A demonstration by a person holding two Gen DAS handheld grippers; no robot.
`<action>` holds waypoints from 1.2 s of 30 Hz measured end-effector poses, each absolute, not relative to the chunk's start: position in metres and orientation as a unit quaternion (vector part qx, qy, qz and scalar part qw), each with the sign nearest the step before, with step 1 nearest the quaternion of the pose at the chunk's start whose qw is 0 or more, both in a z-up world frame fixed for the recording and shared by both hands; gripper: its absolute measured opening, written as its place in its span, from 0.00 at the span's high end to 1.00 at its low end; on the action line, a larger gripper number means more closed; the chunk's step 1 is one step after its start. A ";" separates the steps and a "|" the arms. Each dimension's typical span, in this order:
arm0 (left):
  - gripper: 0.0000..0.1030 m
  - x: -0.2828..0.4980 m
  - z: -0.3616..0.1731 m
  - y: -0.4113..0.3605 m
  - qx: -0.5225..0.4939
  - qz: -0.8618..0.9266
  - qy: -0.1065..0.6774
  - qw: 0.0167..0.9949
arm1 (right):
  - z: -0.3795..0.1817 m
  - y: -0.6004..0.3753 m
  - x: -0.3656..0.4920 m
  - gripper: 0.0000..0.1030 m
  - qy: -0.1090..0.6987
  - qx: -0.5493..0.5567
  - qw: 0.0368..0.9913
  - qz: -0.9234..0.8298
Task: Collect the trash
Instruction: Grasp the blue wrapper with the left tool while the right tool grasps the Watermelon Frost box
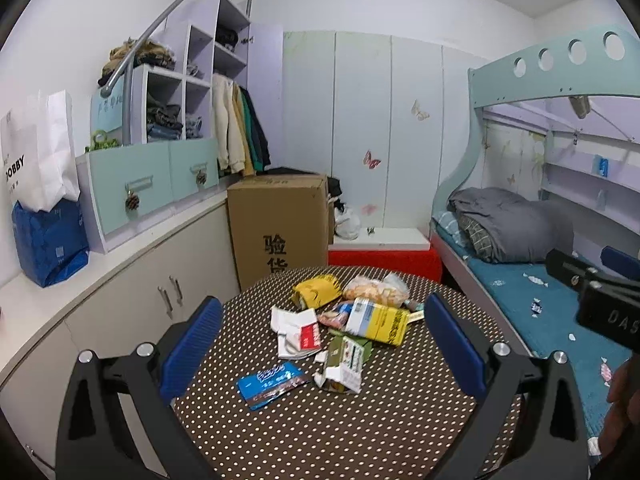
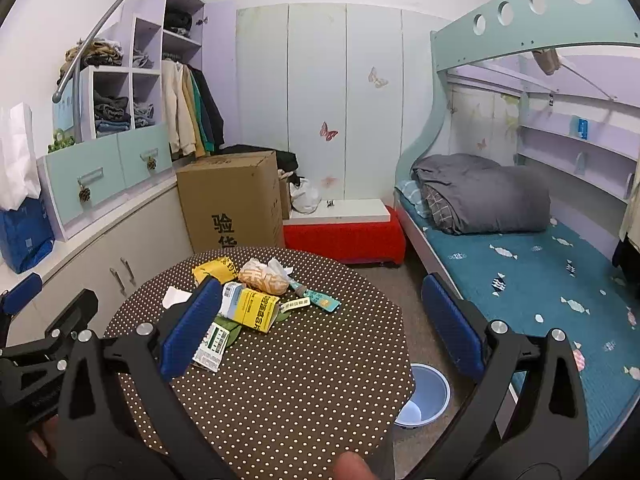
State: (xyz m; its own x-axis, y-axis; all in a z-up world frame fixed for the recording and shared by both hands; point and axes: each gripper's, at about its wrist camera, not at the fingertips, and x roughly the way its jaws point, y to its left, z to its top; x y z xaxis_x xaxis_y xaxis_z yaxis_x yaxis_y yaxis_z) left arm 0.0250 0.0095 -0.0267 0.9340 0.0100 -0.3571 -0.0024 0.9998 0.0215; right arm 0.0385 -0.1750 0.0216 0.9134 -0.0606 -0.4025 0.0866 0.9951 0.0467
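Both the left gripper (image 1: pixel 322 344) and right gripper (image 2: pixel 320 328) hung released above the round brown polka-dot table (image 2: pixel 304 380); crumpled wrappers (image 1: pixel 340 320) lay toward its twelve o'clock edge.

Hidden and cropped items on the dotted table (image 2: pixel 304 380)

The right gripper's left finger (image 2: pixel 192 324) is covering part of the wrapper pile (image 2: pixel 248 300); the bin (image 2: pixel 426 394) is sitting half hidden behind the table's right edge; wrapper print is reading too small.

From my feed, the round table in a brown cloth with pale polka dots (image 1: pixel 320 432) has all the trash piled mid-top. I see a blue foil sachet (image 1: pixel 272 384), a torn green-and-white carton (image 1: pixel 344 364), a yellow-and-white box (image 1: pixel 378 320), a crumpled yellow bag (image 1: pixel 316 290) and a clear bag of orange snacks (image 1: pixel 370 290).
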 end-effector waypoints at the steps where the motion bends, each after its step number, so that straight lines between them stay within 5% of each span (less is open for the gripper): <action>1: 0.04 0.027 -0.030 0.012 0.009 0.006 0.187 0.982 | 0.018 -0.173 0.043 0.05 0.210 0.031 0.977 -0.036; 17: 0.04 0.107 -0.150 0.087 0.028 0.047 0.348 0.936 | -0.061 -0.141 0.119 0.05 0.326 0.009 0.945 0.008; 28: 0.04 0.166 -0.193 0.076 0.162 -0.046 0.394 0.903 | -0.120 -0.119 0.160 0.05 0.407 0.016 0.912 0.060; 29: 0.06 0.171 -0.196 0.074 0.172 -0.058 0.400 0.899 | -0.122 -0.116 0.163 0.05 0.410 0.018 0.910 0.064; 32: 0.32 0.180 -0.199 0.073 0.164 -0.091 0.413 0.891 | -0.130 -0.104 0.177 0.05 0.422 0.029 0.902 0.092; 36: 0.49 0.185 -0.199 0.075 0.124 -0.114 0.427 0.888 | -0.144 -0.074 0.202 0.05 0.442 0.051 0.885 0.138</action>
